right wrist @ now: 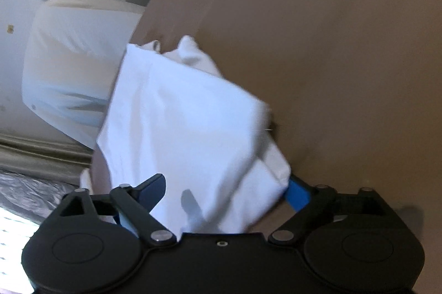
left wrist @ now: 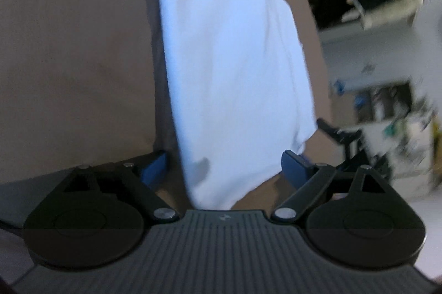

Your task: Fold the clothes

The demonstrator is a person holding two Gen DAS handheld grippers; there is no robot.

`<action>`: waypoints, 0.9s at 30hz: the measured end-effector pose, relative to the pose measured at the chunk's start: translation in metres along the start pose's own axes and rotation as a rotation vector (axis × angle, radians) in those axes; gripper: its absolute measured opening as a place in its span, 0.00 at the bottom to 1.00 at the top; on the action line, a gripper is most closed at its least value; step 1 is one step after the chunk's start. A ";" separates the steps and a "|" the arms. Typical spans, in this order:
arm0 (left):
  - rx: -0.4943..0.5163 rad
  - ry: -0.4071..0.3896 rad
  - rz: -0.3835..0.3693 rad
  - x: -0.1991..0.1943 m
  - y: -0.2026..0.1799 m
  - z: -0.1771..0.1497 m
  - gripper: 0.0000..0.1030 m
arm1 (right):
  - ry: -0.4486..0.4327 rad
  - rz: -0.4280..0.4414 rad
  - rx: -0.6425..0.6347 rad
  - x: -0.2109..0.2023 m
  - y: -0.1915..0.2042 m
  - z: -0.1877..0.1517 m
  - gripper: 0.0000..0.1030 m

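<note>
One brown table [left wrist: 77, 51] is seen beneath everything. White garment [left wrist: 232, 59] is laid across it, running from 12 to 6 o'clock in the left wrist view. Left gripper [left wrist: 223, 167] is spread, cloth between its fingers. Right gripper [right wrist: 226, 189] is likewise spread around folded cloth.

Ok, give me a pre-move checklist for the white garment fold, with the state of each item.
1. Left claw open: ok, blue fingers spread wide.
2. White garment between the left claw's fingers: ok, though neither finger visibly touches it.
3. Right claw open: ok.
4. Garment within the right claw's span: ok, cloth covers one finger.
5. Garment lies on brown table: ok.
6. Fold edges aligned: cannot tell, frames blurred.
</note>
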State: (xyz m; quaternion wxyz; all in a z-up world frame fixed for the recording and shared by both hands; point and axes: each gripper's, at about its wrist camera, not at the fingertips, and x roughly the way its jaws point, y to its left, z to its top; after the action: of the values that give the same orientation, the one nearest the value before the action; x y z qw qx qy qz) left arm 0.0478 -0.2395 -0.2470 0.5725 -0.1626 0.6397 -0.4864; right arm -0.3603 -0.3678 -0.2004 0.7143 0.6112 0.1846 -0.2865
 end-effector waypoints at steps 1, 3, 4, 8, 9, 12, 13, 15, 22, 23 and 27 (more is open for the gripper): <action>-0.001 0.000 -0.021 0.001 0.001 0.000 0.78 | -0.003 0.016 0.003 0.002 0.003 0.000 0.79; 0.051 0.041 -0.023 0.006 -0.005 -0.004 0.37 | 0.001 0.028 -0.019 0.010 0.013 0.005 0.49; 0.090 0.062 -0.011 0.008 -0.009 -0.004 0.11 | 0.000 0.025 -0.042 0.014 0.019 0.009 0.29; 0.213 0.024 0.030 0.000 -0.025 -0.002 0.07 | -0.080 0.026 -0.201 0.004 0.045 0.014 0.17; 0.213 0.022 0.016 -0.002 -0.025 0.000 0.07 | -0.093 0.031 -0.238 0.001 0.052 0.016 0.17; 0.217 0.009 -0.001 -0.011 -0.030 -0.002 0.11 | -0.126 0.045 -0.302 -0.004 0.073 0.024 0.16; 0.241 -0.006 0.010 -0.015 -0.034 -0.003 0.15 | -0.134 0.049 -0.314 -0.005 0.080 0.026 0.16; 0.334 -0.051 0.056 -0.025 -0.044 -0.012 0.25 | -0.148 0.054 -0.339 -0.007 0.093 0.031 0.16; 0.691 -0.253 0.133 -0.071 -0.090 -0.038 0.44 | -0.200 0.090 -0.434 -0.009 0.139 0.049 0.16; 0.742 -0.280 0.142 -0.077 -0.097 -0.042 0.44 | -0.209 0.094 -0.453 -0.008 0.146 0.052 0.16; 0.969 -0.325 0.182 -0.079 -0.116 -0.063 0.58 | -0.218 0.091 -0.552 -0.005 0.176 0.061 0.16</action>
State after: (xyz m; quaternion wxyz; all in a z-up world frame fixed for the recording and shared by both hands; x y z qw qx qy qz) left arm -0.0260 -0.2068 -0.1161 0.7142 0.1038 0.2554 -0.6434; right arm -0.2576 -0.4115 -0.0507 0.8813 0.3670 0.1501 -0.2570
